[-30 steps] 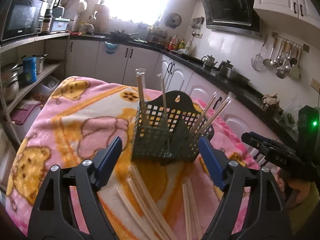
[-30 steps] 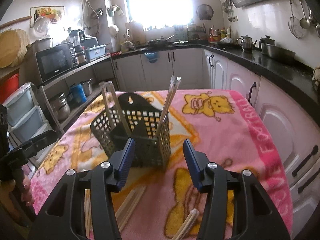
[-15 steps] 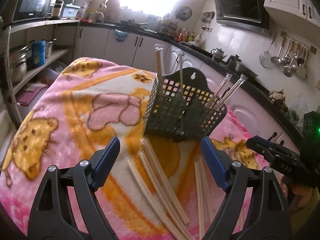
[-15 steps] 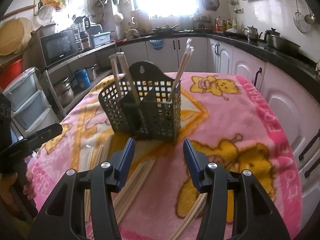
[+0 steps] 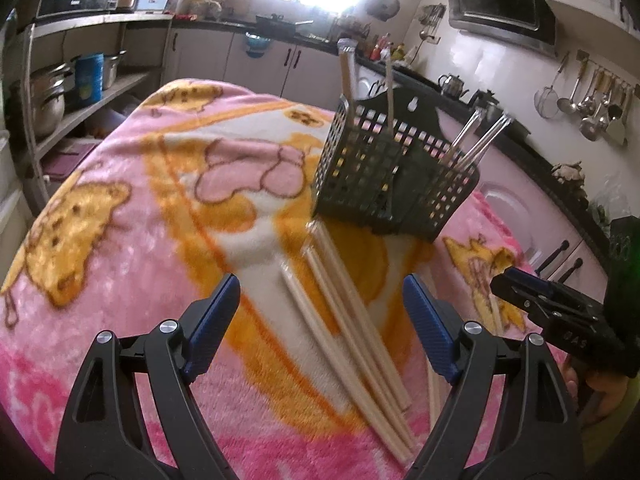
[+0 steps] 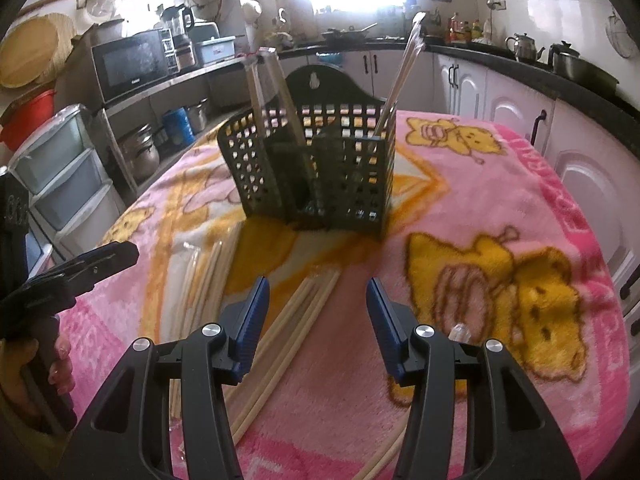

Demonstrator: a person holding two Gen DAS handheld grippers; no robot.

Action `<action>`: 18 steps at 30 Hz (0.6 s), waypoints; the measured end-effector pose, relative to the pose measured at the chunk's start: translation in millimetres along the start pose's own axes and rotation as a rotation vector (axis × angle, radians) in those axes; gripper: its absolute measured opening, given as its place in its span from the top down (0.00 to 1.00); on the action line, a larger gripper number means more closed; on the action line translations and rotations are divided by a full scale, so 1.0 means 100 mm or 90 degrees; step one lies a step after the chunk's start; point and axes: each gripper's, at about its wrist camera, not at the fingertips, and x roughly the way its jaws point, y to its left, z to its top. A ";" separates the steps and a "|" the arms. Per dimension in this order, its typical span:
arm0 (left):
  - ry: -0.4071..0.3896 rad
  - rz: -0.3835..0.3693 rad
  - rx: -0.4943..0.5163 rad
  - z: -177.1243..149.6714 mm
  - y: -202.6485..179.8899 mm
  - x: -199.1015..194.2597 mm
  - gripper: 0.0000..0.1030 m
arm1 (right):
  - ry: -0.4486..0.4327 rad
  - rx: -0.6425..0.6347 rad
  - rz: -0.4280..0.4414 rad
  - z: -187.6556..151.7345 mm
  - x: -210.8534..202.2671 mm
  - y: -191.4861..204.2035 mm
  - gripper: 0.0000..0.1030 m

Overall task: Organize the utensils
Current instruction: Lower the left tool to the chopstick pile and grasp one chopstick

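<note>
The left gripper hangs with its fingers wide apart above loose chopsticks lying on the pink blanket. Beyond them a dark basket holds upright chopsticks. The right gripper shows at the right edge.

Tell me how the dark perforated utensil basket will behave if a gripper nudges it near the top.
The basket is probably light: its walls are thin perforated plastic. It stands on a soft fleece blanket, so it would likely tip rather than slide. The few long chopsticks leaning out above its rim raise the weight a little, so a high push may topple it. A low push looks safer.
</note>
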 end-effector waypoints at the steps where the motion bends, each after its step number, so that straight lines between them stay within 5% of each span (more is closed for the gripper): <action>1: 0.006 0.003 -0.002 -0.03 0.01 0.02 0.28 | 0.004 -0.003 0.001 -0.02 0.02 0.01 0.53; 8: 0.049 0.020 -0.016 -0.13 0.07 0.18 0.33 | 0.030 -0.007 0.000 -0.11 0.15 0.01 0.54; 15: 0.090 0.024 -0.020 -0.17 0.08 0.37 0.71 | 0.068 0.001 -0.010 -0.11 0.42 -0.05 0.60; 18: 0.104 0.024 -0.029 -0.16 0.09 0.45 0.75 | 0.093 0.016 -0.007 -0.09 0.56 -0.11 0.63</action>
